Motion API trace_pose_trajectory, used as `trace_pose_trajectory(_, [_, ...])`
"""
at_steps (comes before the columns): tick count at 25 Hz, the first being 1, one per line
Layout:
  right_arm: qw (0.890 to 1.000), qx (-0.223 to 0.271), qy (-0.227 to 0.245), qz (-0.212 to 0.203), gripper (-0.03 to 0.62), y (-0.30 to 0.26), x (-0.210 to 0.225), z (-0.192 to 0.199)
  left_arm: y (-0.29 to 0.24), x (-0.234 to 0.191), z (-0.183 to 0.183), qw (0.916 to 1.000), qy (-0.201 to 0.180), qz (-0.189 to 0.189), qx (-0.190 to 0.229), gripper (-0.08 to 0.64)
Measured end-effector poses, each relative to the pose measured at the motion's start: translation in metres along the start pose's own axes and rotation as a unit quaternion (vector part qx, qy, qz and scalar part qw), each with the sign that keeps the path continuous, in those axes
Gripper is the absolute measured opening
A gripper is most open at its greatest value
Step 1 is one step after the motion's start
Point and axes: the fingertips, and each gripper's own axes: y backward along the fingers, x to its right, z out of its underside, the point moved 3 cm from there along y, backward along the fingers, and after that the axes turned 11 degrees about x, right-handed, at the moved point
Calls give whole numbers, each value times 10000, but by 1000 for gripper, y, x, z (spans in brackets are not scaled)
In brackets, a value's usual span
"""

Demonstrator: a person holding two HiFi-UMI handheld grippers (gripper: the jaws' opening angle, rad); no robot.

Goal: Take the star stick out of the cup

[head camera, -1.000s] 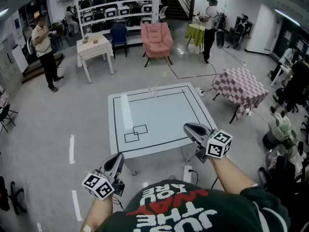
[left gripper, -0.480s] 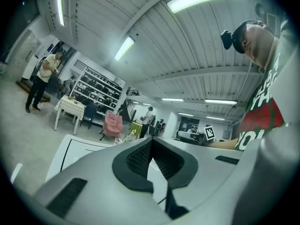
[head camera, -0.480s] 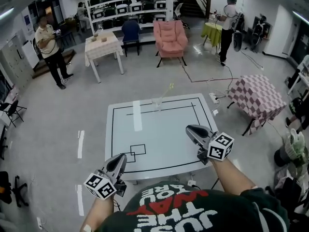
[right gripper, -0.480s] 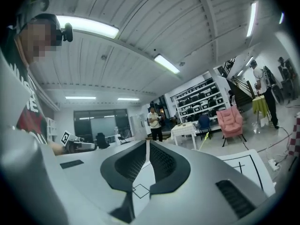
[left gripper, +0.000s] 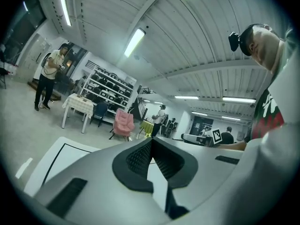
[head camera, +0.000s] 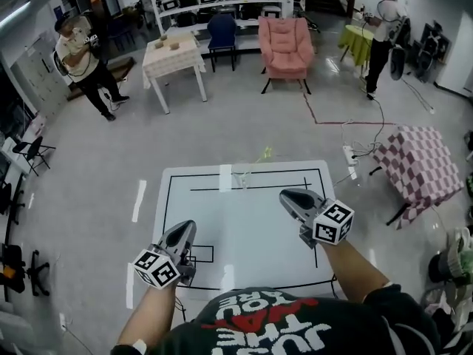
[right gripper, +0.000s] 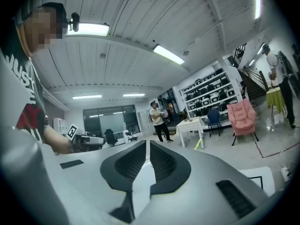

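Note:
A clear cup [head camera: 241, 177] stands at the far edge of the white table [head camera: 251, 272], and a thin yellow-green star stick [head camera: 260, 157] leans out of it up and to the right. My left gripper [head camera: 187, 228] hangs over the table's near left part, shut and empty. Over the near right part is my right gripper [head camera: 284, 194], also shut with nothing held. Both are well short of the cup. In the left gripper view, the left gripper [left gripper: 151, 142] points across the table. The right gripper [right gripper: 147, 144] faces the room, with a yellow-green sliver, probably the star stick [right gripper: 200, 144], beyond it.
The table carries black marked lines and a small box outline [head camera: 201, 254]. Beyond it are a pink armchair [head camera: 285, 44], a small white table [head camera: 174, 59], a checkered table [head camera: 418, 166] at right, shelving, and people standing far off.
The view has closed in on the table and tipped down. Both grippers now hang over the near part of the table, closer to the cup. Both stay shut.

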Motion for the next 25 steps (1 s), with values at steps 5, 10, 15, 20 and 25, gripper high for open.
trace_pose_trajectory(5, [9999,-25,-46,162,37,-21,29,19,-31,-31,7,10000,60,-11,-50,-3])
trace_pose_trajectory(10, [9986,-232,-177,432,89,-43,31,36,-51,-64,10,9995,78,264,-161,-3])
trace_pose_trajectory(15, [9958,-450,-211,764,106,-64,55,52,-82,-91,22,9988,166,384,-254,-3])
trace_pose_trajectory(20, [9932,-654,-185,945,109,-88,82,73,-106,-108,44,9977,214,541,-350,-3])
trace_pose_trajectory(25, [9906,-817,-243,1074,110,-110,118,98,-132,-120,68,9968,268,593,-460,-3])
